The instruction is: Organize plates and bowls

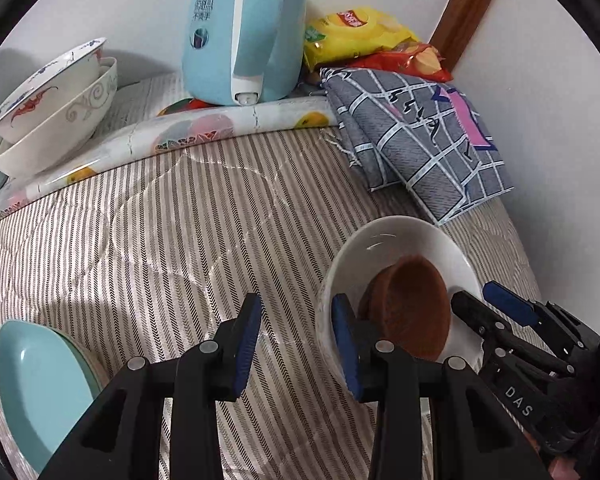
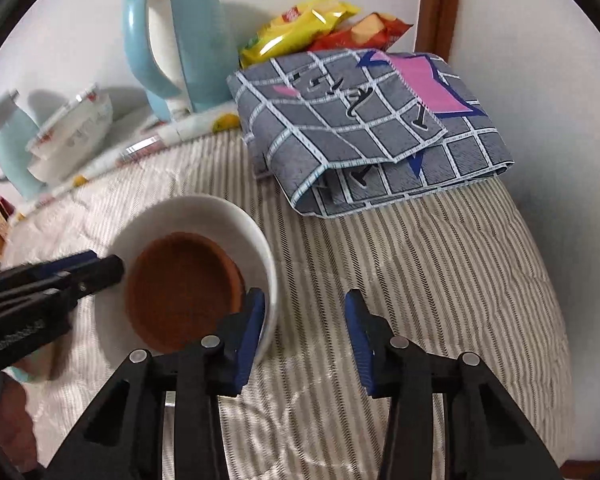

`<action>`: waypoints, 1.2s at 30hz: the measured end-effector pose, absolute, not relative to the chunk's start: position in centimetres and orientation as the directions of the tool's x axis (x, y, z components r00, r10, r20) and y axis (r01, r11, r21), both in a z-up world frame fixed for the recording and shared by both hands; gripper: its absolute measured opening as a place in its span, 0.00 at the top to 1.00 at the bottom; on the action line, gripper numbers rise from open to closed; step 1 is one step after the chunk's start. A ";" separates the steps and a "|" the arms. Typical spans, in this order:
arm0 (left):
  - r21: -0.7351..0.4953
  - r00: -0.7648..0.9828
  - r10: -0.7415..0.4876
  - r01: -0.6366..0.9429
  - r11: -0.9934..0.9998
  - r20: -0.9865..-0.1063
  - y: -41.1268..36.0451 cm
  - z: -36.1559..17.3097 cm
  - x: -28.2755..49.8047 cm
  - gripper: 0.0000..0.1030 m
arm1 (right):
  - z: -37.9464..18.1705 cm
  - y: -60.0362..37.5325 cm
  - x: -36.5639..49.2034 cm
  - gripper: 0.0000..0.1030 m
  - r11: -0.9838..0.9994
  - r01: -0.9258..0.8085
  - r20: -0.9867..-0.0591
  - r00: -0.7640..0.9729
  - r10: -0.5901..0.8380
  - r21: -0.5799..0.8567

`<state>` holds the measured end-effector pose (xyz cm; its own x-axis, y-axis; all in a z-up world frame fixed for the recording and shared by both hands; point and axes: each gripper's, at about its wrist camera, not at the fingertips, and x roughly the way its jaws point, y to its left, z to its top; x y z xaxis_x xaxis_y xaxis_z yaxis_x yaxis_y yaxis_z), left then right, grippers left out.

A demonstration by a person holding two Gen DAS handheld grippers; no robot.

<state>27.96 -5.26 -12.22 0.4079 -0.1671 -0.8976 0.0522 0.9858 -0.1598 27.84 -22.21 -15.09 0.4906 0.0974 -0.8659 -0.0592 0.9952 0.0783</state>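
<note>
A white bowl (image 1: 384, 240) (image 2: 204, 212) rests on the striped bedcover with a small brown bowl (image 1: 412, 304) (image 2: 180, 284) nested inside it. My left gripper (image 1: 296, 344) (image 2: 96, 266) is open at the bowl's left rim. Its right finger overlaps the rim, and only cloth shows in the gap. My right gripper (image 2: 304, 332) (image 1: 484, 300) is open at the opposite rim, with one finger over the bowl's inside and the other outside. A teal dish (image 1: 40, 392) lies at the lower left. Two patterned bowls (image 1: 48, 116) (image 2: 72, 132) sit stacked near the wall.
A pale blue kettle (image 1: 240, 32) (image 2: 176, 44) stands on a rolled fruit-print mat (image 1: 180, 132) by the wall. Beside it are a folded grey checked cloth (image 1: 416, 140) (image 2: 364, 128), snack bags (image 1: 356, 32) (image 2: 300, 24) and a second pale blue jug (image 2: 8, 140).
</note>
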 end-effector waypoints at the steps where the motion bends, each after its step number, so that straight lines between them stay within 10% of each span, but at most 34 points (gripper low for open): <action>1: -0.158 0.404 -0.165 0.050 0.986 -0.900 -5.2 -12.4 28.1 0.66 | -15.2 -22.2 27.9 0.60 0.995 -0.062 -0.868 0.486 0.097 0.076; 36: -0.139 0.358 -0.152 0.061 0.988 -0.921 -6.5 -15.2 29.2 0.68 | -16.6 -22.5 29.5 0.52 0.992 -0.078 -0.868 0.480 0.125 0.100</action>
